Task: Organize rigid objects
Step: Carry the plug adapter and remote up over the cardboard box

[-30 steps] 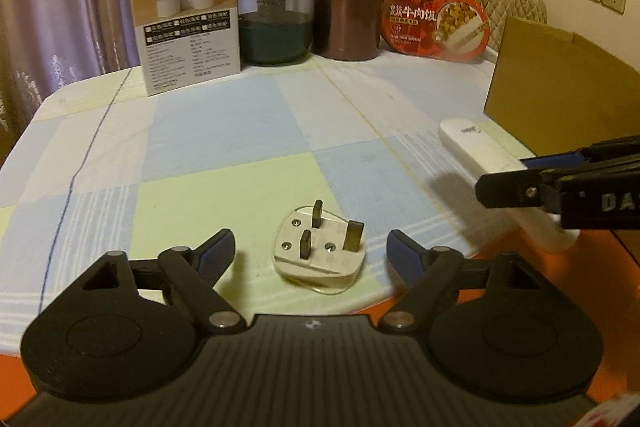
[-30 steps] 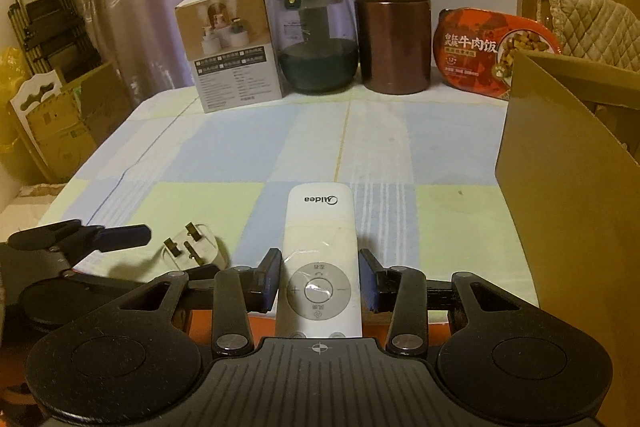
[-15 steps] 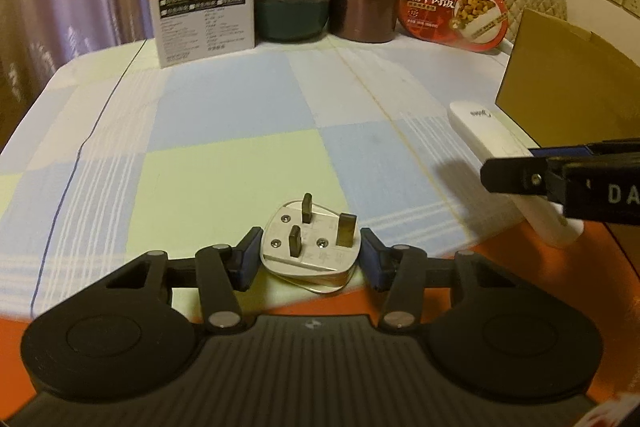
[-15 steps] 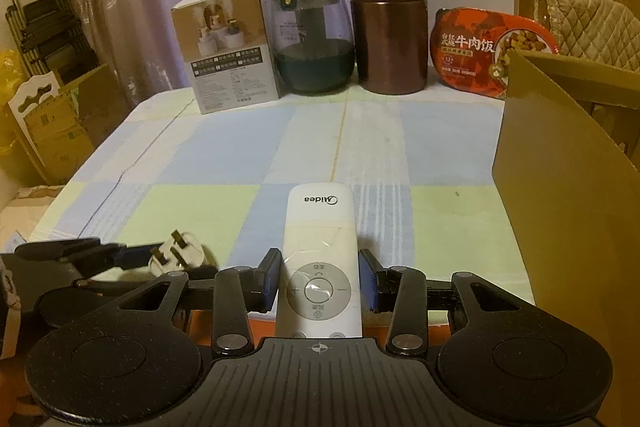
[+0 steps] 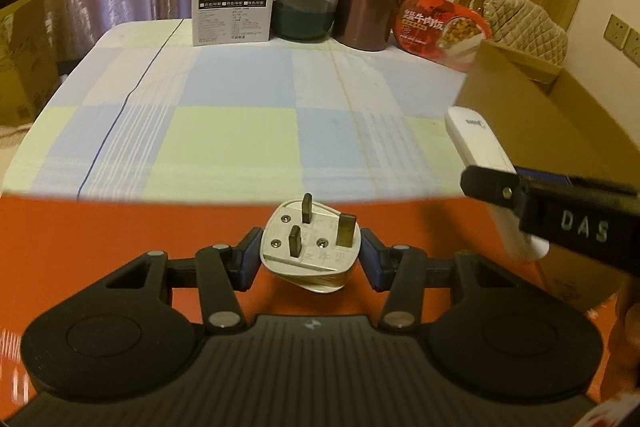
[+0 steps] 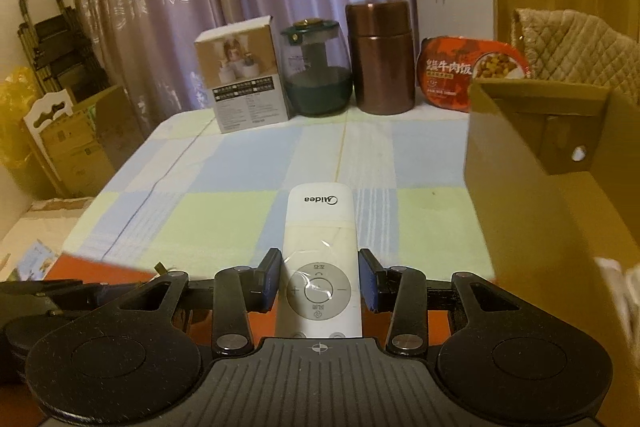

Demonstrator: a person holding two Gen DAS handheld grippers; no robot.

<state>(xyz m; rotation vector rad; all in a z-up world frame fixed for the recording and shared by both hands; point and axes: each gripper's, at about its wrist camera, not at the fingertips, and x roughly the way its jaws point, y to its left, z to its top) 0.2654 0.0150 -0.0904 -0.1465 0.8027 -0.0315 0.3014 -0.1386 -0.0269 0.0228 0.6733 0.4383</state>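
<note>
A: What had changed on the table (image 5: 224,131), starting from the biggest thing?

B: The checked cloth was bare in front. A second earlier the plug and the remote both lay on it; now both were off it. The cardboard box (image 6: 528,195) stood open at the right side, and nothing was in its visible corner.

A: And the remote?

B: The white remote (image 6: 320,247) was pinched across its sides by the right gripper (image 6: 319,285), as before, but it had been lifted clear of the cloth. In the left view it hung just beside the box wall.

A: The plug?

B: The left gripper (image 5: 308,253) had been spread around the plug (image 5: 310,247) while it lay on the table. Then the pads closed on its white body, and now it was held up in front of the table edge, prongs upward.

A: So what did it mean for the task?

B: Probably both picks were done, and the carry toward the box was the next step, judging from the box being so near
</note>
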